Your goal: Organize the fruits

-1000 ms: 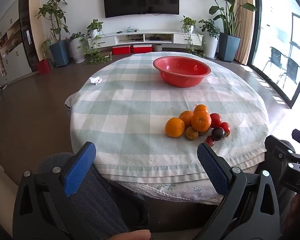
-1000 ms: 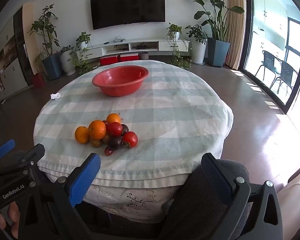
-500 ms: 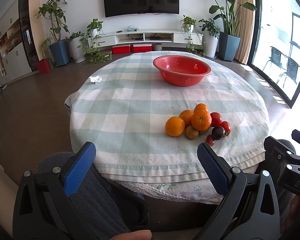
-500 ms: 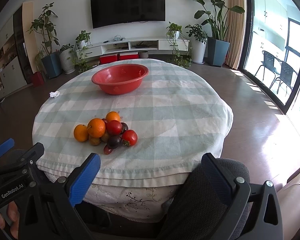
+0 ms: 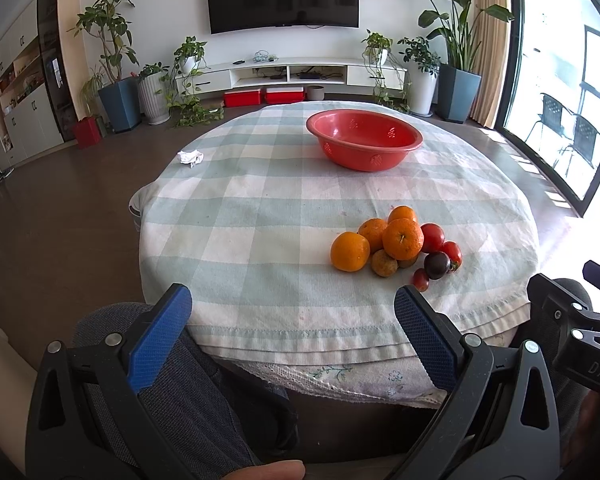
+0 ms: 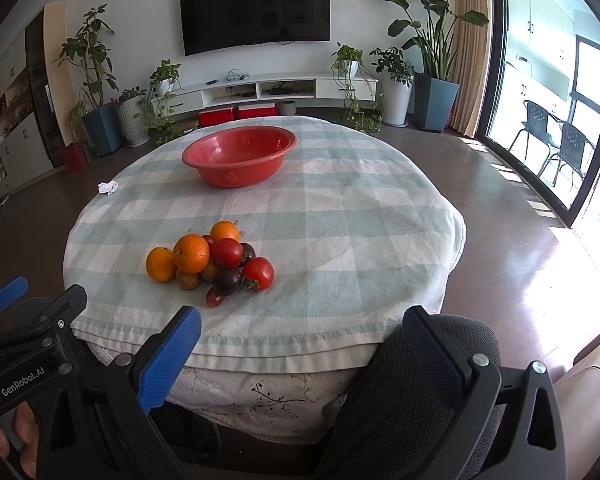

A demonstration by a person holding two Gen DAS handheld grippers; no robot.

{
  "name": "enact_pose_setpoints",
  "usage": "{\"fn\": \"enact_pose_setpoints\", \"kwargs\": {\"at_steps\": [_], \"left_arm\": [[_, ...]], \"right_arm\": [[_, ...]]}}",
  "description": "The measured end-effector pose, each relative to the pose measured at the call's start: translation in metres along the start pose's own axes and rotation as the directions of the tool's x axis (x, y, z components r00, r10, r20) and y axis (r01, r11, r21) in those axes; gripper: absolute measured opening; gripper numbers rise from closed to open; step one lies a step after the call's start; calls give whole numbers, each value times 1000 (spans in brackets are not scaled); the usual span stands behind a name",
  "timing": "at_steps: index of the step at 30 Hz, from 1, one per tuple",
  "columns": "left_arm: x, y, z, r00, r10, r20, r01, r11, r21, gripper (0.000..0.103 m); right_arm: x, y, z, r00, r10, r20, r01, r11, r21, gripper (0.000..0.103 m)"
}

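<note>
Fruit pile (image 5: 396, 248) near table edge (image 5: 340, 344); left tool (image 5: 292, 312) and right tool (image 6: 300, 332) spread, empty.

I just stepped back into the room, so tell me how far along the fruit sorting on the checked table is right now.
Nothing looks done: the red plastic bowl shows no fruit inside. Nothing is in hand either; the left gripper and right gripper are both open, back at the near edge of the round table with the checked cloth. All of it is left: the pile of oranges, red tomatoes and dark fruits sits together on the cloth.
</note>
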State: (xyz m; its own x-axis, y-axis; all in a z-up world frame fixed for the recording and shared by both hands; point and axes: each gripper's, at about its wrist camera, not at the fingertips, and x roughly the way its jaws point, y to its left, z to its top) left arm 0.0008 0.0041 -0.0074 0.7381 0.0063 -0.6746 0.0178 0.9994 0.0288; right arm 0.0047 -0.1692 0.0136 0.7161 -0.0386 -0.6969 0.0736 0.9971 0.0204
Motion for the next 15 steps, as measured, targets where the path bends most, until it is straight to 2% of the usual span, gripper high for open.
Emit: {"fn": "enact_pose_setpoints", "kwargs": {"at_steps": [15], "left_arm": [[1, 0, -1, 1000, -1, -3, 1, 1000, 0, 103]], "right_arm": [[0, 0, 0, 1000, -2, -2, 2, 1000, -2, 103]]}}
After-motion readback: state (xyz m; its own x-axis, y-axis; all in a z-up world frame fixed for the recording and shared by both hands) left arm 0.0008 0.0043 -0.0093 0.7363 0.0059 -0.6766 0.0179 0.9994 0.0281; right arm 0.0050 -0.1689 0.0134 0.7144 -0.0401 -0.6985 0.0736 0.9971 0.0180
